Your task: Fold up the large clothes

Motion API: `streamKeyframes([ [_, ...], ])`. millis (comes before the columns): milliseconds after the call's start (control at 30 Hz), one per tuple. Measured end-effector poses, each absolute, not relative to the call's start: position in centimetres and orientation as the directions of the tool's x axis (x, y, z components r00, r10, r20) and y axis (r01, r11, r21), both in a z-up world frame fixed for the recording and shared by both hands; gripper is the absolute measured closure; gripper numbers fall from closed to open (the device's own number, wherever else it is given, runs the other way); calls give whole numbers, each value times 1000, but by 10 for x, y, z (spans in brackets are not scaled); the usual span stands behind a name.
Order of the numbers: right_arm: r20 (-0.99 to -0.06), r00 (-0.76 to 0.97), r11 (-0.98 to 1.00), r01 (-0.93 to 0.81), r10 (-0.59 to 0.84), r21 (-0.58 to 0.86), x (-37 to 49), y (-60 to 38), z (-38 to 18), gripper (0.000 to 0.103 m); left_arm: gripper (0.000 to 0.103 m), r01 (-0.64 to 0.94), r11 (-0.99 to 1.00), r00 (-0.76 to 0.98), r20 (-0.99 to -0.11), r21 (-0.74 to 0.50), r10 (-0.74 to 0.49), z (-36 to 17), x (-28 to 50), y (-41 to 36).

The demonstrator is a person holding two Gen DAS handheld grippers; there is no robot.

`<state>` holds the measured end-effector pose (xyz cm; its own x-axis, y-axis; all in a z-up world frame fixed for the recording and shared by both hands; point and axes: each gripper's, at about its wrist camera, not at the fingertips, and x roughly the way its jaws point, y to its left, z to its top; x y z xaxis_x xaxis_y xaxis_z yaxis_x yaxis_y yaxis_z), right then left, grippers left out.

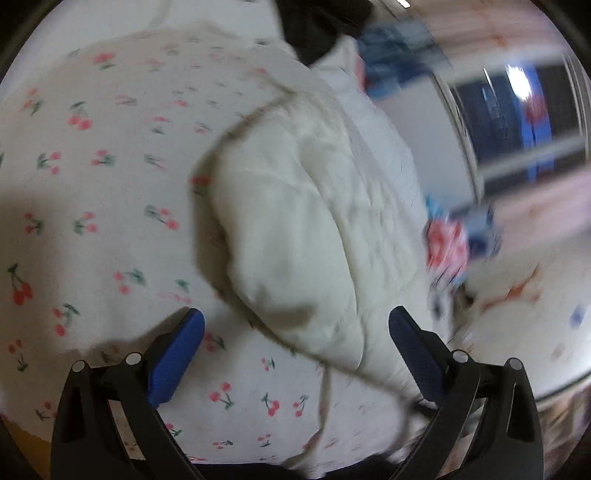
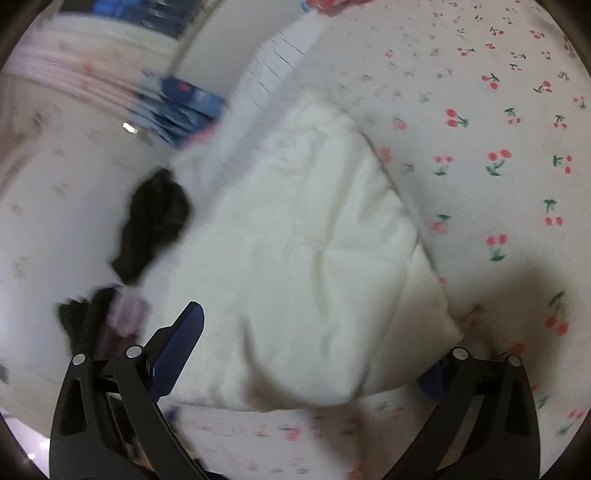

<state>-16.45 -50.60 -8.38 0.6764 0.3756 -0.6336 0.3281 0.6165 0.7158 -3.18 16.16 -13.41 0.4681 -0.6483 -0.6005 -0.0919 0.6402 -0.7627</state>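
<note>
A bulky white quilted garment [image 1: 295, 221] lies folded on a bed sheet printed with red cherries [image 1: 92, 184]. My left gripper [image 1: 295, 347] is open just above the sheet, its blue pads [image 1: 181, 354] wide apart, and the garment's near end reaches between them without being pinched. In the right wrist view the same garment [image 2: 314, 258] fills the middle. My right gripper [image 2: 306, 365] is open at the garment's near edge. Its left pad [image 2: 181, 350] is in plain sight, while the right pad is mostly hidden behind the fabric. Both views are blurred.
Dark clothes [image 2: 155, 221] lie left of the garment, and more dark cloth [image 1: 317, 26] lies beyond its far end. A heap of blue and red clothes [image 1: 458, 240] sits at the bed's edge. Blue folded fabric [image 2: 184, 107] lies further back. Cherry sheet [image 2: 498, 166] stretches to the right.
</note>
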Motion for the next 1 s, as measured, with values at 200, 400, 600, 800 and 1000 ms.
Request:
streamKeyframes([
  [200, -610, 701, 598, 324, 369, 733, -155, -496, -83, 6, 7, -91, 677, 439, -640, -731, -631, -137, -10, 156],
  [400, -563, 738, 568, 298, 373, 767, -162, -507, -77, 55, 7, -56, 684, 443, -632, -728, -636, -128, 3, 130],
  [600, -552, 739, 580, 270, 387, 769, -167, -512, -76, 69, 21, -101, 741, 401, -709, -664, -581, -141, 15, 117],
  [800, -471, 803, 656, 137, 365, 742, -162, -507, -12, 78, 62, 66, 718, 361, -654, -693, -665, -94, 13, 106],
  [1000, -348, 849, 663, -3, 397, 749, -223, -515, 57, 79, 66, 246, 662, 349, -572, -708, -742, -23, -47, 106],
])
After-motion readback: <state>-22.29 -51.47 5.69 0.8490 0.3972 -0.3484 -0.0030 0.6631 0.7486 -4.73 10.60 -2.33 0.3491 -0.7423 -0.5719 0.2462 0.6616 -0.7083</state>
